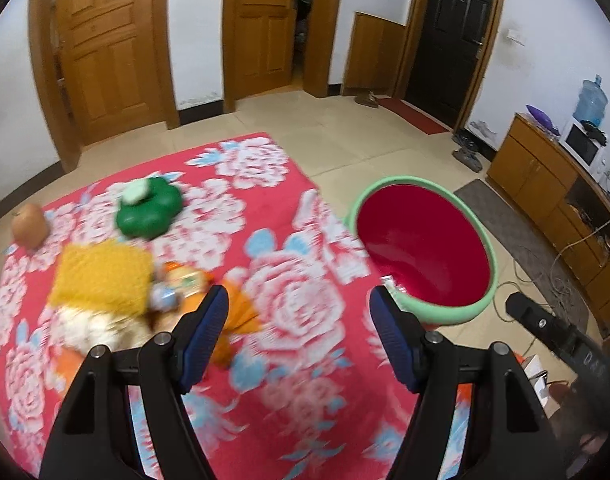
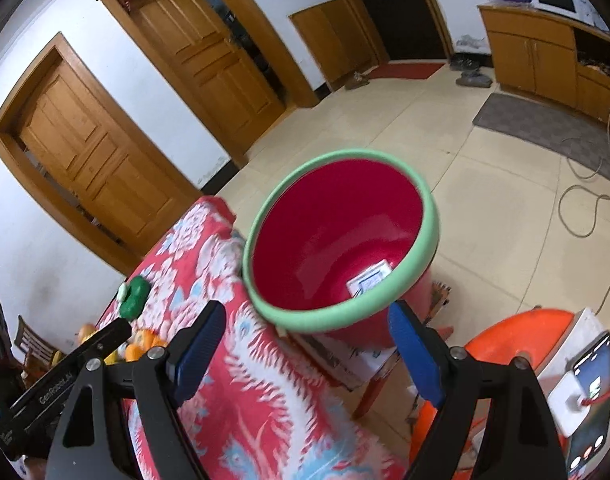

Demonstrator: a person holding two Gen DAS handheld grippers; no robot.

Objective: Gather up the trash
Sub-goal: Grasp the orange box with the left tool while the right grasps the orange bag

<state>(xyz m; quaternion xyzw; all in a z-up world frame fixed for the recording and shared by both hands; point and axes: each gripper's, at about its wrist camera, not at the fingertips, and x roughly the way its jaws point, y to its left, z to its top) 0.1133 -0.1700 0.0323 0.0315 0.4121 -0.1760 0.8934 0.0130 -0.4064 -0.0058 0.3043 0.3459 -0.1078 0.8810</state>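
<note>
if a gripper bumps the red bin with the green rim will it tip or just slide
The red plastic bin with the pale green rim probably tips easily: it looks wider at the rim than at the base, and it holds only one small white packet, so likely light. It stands against the floral-covered table, which may brace that side.

White walls (image 1: 193, 20) stand far ahead of the gripper, broken by two wooden doors (image 1: 105, 60) and a dark door (image 1: 453, 36) further right. Pale floor tiles (image 1: 345, 136) run to a wooden cabinet (image 1: 545, 176) on the right, with a grey mat (image 1: 513, 224) before it.
</note>
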